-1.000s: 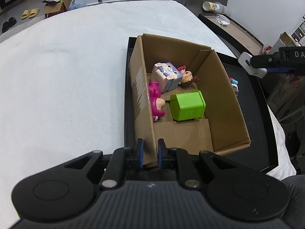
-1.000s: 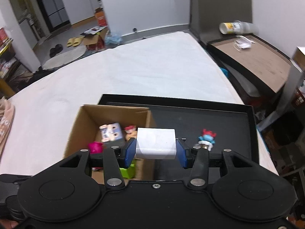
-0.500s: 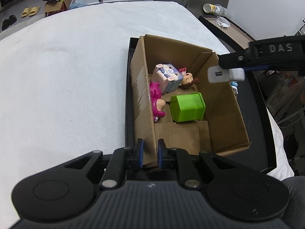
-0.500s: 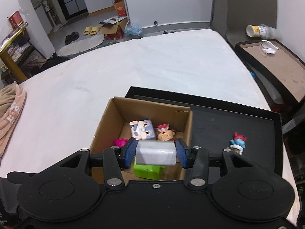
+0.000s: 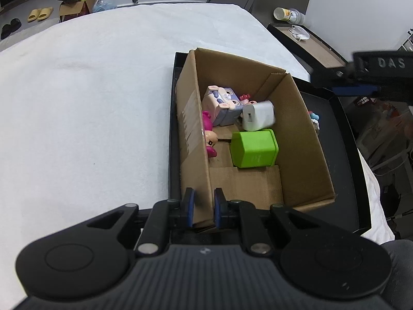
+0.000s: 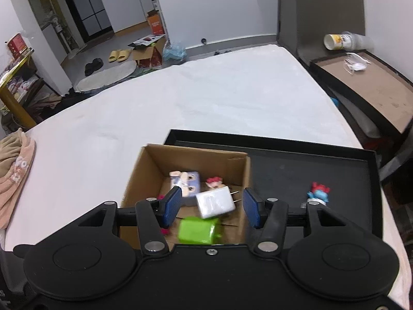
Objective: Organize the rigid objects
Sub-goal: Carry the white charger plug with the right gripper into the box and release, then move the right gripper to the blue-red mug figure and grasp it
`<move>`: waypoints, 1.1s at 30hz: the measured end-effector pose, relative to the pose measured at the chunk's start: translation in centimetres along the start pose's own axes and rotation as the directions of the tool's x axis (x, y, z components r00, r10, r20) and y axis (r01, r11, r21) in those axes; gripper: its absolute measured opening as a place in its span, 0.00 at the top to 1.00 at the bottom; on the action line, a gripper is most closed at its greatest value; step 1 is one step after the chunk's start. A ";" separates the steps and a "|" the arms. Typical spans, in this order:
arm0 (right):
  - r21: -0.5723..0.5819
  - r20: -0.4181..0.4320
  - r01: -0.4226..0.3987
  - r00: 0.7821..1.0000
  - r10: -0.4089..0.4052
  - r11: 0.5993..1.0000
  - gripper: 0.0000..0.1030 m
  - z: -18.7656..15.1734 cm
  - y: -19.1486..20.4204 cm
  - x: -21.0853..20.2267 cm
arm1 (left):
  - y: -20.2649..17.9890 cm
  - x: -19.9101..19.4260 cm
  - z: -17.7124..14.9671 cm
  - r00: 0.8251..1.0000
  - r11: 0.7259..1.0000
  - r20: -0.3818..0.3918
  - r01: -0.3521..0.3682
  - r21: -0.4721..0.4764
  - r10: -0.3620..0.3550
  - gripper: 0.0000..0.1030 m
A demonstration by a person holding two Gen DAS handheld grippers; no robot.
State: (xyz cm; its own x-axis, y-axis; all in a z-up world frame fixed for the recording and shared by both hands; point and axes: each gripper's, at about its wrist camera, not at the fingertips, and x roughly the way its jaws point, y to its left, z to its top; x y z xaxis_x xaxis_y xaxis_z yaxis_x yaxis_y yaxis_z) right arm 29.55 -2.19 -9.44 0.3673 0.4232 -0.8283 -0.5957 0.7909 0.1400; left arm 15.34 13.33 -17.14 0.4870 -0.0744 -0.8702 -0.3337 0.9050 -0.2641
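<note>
Right wrist view showed the right gripper (image 6: 211,208) with its blue pads spread wide apart and nothing between them in contact; the white charger plug (image 6: 214,202) sat in the gap, tilted, its two prongs pointing toward three o'clock, touching neither pad. It appeared blurred, just above the green block (image 6: 199,230), and whether it was resting or in mid-air could not be told. At twelve o'clock from the plug were the purple-and-white cube toy (image 6: 186,180) and a small red-haired figure (image 6: 214,182), all inside the cardboard box (image 6: 144,165). The box stood on a black tray (image 6: 309,165), and at three o'clock on the tray, outside the box, stood a blue-and-red figurine (image 6: 318,193). In the left wrist view the left gripper (image 5: 201,208) had its jaws pinched on the near corner of the box's left wall, one pad outside and one inside. Up the box from there lay the green block (image 5: 254,149), with the plug (image 5: 258,115) touching its far edge and leaning by the cube toy (image 5: 222,103); a pink figure (image 5: 209,139) lay against the left wall at nine o'clock from the block. The right gripper's body (image 5: 366,75) hung over the tray at two o'clock. The tray lay on a white cloth surface (image 5: 90,90).
</note>
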 end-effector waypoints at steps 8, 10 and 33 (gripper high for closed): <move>0.074 -0.002 0.051 0.999 -0.051 0.996 0.48 -0.8 -3.8 -0.6 | 0.0 0.0 0.0 1.000 1.000 -0.001 -0.002 -0.003 0.002 0.86; 0.090 -0.010 0.061 0.998 -0.061 0.994 0.46 -1.1 -4.9 -0.4 | -0.1 0.0 0.0 1.000 1.000 -0.002 -0.005 -0.002 0.005 0.86; 0.189 -0.057 0.105 0.994 -0.095 0.976 0.32 -3.8 -11.5 2.8 | -1.0 0.8 0.3 0.998 0.998 -0.020 -0.062 0.017 0.062 0.86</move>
State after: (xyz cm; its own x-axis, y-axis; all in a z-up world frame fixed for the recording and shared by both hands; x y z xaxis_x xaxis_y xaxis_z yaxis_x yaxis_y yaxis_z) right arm 34.66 -11.80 -15.43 0.3812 0.3199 -0.8674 -0.4084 0.9000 0.1524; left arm 16.33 12.52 -17.42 0.4494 -0.0259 -0.8930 -0.3491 0.9150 -0.2022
